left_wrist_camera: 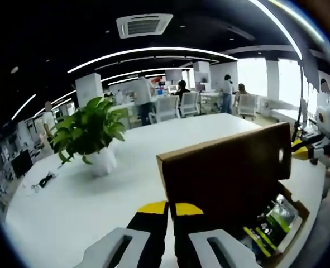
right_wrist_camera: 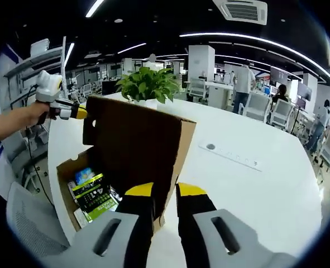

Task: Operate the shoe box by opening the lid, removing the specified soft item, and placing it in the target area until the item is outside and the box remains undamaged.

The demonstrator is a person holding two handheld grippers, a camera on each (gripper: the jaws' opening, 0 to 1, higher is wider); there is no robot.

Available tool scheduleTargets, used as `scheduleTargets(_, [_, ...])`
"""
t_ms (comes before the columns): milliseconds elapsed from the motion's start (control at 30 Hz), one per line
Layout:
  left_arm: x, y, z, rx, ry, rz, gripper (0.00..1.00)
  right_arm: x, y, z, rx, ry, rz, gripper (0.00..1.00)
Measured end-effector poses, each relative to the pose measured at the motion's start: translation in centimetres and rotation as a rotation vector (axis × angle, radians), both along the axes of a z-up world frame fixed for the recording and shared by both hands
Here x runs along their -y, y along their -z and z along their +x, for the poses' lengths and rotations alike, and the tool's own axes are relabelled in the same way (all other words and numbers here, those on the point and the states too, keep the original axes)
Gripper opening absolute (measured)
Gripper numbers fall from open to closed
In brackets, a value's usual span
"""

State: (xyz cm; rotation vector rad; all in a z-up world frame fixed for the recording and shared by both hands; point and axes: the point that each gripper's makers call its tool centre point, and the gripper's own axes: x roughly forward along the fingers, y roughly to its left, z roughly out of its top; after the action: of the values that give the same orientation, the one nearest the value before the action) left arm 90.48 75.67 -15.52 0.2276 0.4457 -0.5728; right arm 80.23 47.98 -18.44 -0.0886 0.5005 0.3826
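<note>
A brown cardboard shoe box [left_wrist_camera: 290, 231] [right_wrist_camera: 67, 167] sits on the white table [left_wrist_camera: 70, 206] [right_wrist_camera: 254, 190] with its lid [left_wrist_camera: 226, 167] [right_wrist_camera: 137, 139] standing upright. Inside lie green-and-black wrapped packs [left_wrist_camera: 272, 223] [right_wrist_camera: 92, 192]. My left gripper [left_wrist_camera: 170, 209] is at the lid's left edge, jaws close together with the edge between them; in the right gripper view it [right_wrist_camera: 80, 113] touches the lid's upper left corner, held by a hand. My right gripper [right_wrist_camera: 165, 191] pinches the lid's right edge, and in the left gripper view it [left_wrist_camera: 303, 151] is at the lid's far side.
A potted green plant [left_wrist_camera: 89, 131] [right_wrist_camera: 148, 84] stands on the table behind the box. A cable [left_wrist_camera: 44, 180] lies near the table's left edge. A socket strip [right_wrist_camera: 234, 153] is set into the tabletop. A grey chair [right_wrist_camera: 19, 218] is close by; people stand at desks farther back.
</note>
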Motion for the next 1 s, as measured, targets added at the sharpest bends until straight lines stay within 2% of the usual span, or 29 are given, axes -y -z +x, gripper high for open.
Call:
scheduleTargets(333, [0.0, 0.3, 1.1, -0.005, 0.007, 0.000, 0.02, -0.4, 2.6, -0.7, -0.037, -0.011, -0.030, 0.08])
scheduleTargets(733, [0.3, 0.9, 2.0, -0.017, 0.009, -0.009, 0.03, 0.0, 4.1, 0.2, -0.062, 0.032, -0.040, 0.03])
scheduleTargets(1000, [0.4, 1.3, 2.9, -0.027, 0.007, -0.015, 0.03, 0.1, 4.5, 0.5, -0.059, 0.021, -0.073, 0.02])
